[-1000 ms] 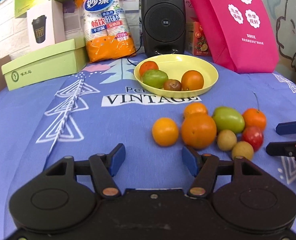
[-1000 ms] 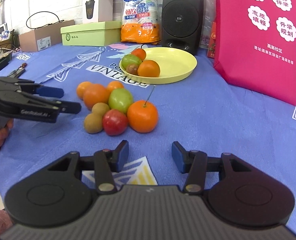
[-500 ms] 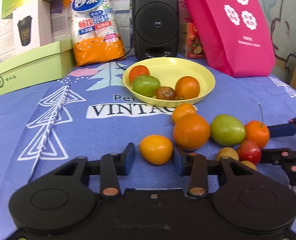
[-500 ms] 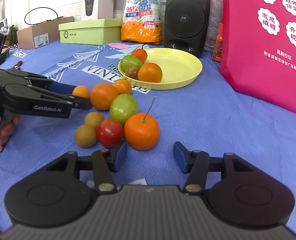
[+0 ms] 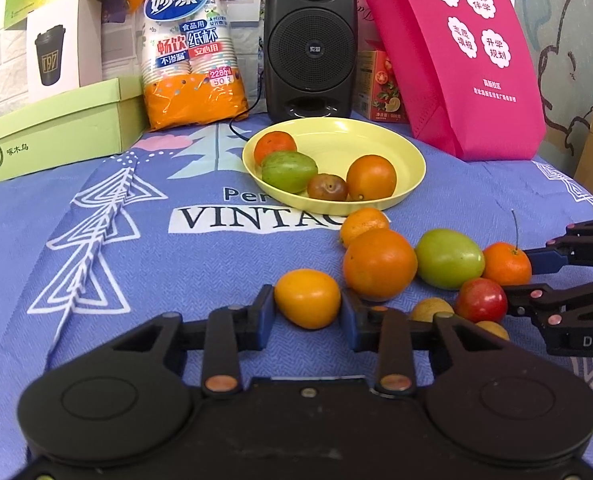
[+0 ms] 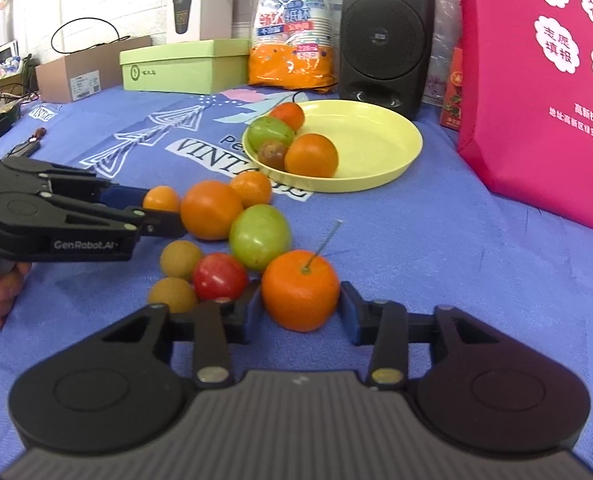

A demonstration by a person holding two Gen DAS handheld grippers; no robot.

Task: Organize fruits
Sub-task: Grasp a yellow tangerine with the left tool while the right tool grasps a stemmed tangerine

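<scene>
A yellow plate (image 5: 376, 136) at the back holds two oranges, a green fruit and a brown one. Several loose fruits lie in front of it on the blue cloth. My left gripper (image 5: 307, 308) is shut on a small yellow-orange fruit (image 5: 307, 294) at the left end of the pile, pads on both its sides. My right gripper (image 6: 300, 314) has its jaws closing on an orange with a long stem (image 6: 300, 288), and both pads touch it. A big orange (image 5: 379, 262), a green fruit (image 5: 448, 258), a red fruit (image 5: 481, 300) and small brown fruits (image 6: 180, 258) lie between the two.
Behind the plate stand a black speaker (image 5: 310, 44), a pink bag (image 5: 456, 60), an orange pack of paper cups (image 5: 192, 48) and a green box (image 5: 56, 128). A hand (image 6: 0, 292) holds the left gripper at the left edge of the right wrist view.
My left gripper came forward around the yellow-orange fruit and closed on it. My right gripper moved up to the stemmed orange and its jaws narrowed around it.
</scene>
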